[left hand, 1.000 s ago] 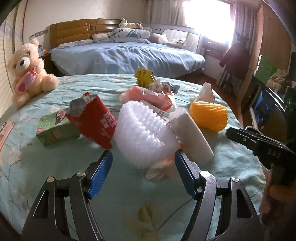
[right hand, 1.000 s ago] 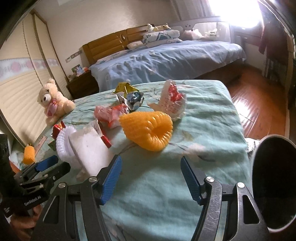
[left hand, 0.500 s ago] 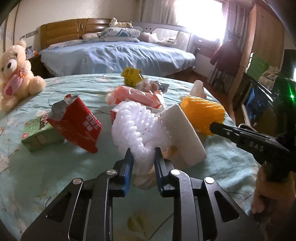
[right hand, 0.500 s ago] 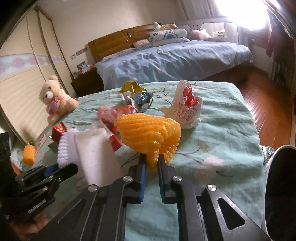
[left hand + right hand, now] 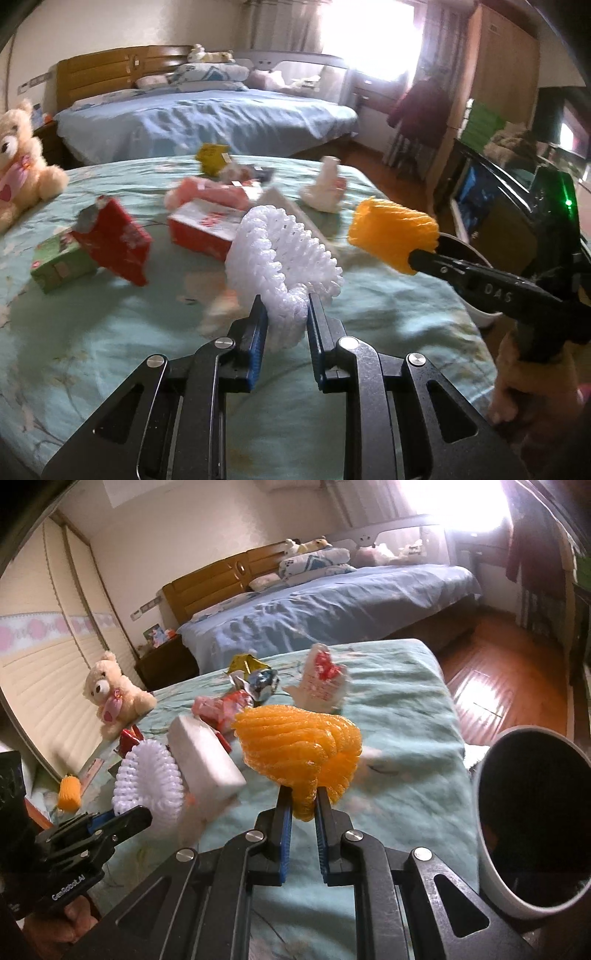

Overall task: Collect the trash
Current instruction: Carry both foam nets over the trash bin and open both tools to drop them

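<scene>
My left gripper (image 5: pixel 284 314) is shut on a white foam fruit net (image 5: pixel 280 266) and holds it above the teal tablecloth (image 5: pixel 110 332). It also shows in the right wrist view (image 5: pixel 149 775). My right gripper (image 5: pixel 301 801) is shut on an orange foam fruit net (image 5: pixel 303 746), lifted off the table; it shows in the left wrist view (image 5: pixel 393 234). A white trash bin (image 5: pixel 532 819) with a dark inside stands at the table's right edge, close to the right gripper. More trash lies on the table: a red packet (image 5: pixel 114 240), a green carton (image 5: pixel 59 262), a red and white box (image 5: pixel 207 229), a white foam block (image 5: pixel 203 757).
A teddy bear (image 5: pixel 110 698) sits at the table's far left. A white printed bag (image 5: pixel 323 683), a yellow wrapper (image 5: pixel 212 157) and pink wrappers (image 5: pixel 207 192) lie farther back. A blue bed stands behind the table; a wooden floor lies to the right.
Both grippers closed from open onto their foam nets and have lifted them off the table. The white foam block is left on the table.
</scene>
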Motion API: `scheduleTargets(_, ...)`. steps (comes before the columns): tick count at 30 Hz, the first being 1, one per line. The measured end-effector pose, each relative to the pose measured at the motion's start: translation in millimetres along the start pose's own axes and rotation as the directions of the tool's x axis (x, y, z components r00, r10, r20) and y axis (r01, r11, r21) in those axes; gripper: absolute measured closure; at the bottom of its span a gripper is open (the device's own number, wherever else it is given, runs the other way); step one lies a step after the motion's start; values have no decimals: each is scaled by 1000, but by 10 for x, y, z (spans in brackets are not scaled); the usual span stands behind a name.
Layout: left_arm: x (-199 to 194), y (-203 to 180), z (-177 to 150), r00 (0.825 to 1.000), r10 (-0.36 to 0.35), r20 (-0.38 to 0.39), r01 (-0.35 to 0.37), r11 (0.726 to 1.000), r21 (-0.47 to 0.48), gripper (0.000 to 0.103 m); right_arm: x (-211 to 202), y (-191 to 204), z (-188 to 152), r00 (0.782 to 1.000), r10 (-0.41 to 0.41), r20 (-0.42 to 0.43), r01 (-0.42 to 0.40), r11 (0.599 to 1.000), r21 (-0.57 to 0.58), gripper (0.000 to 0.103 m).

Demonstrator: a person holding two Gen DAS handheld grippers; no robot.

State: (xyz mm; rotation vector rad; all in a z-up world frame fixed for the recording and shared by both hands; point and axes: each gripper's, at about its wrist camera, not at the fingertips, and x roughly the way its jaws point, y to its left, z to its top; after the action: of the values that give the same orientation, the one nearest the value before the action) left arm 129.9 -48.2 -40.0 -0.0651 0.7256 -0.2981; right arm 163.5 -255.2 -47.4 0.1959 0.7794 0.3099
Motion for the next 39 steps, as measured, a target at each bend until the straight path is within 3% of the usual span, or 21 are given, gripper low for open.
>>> scheduleTargets(17,294,-858,50,992,-118,-51,124,983,136,83,-568,-626,-225,994,-102,35,98,990,104,91)
scheduleTargets(39,613,-1563,130,973,-198,-119,222,946,237,83,-957,-1408,-400,971,-234,39,219,947,236,91)
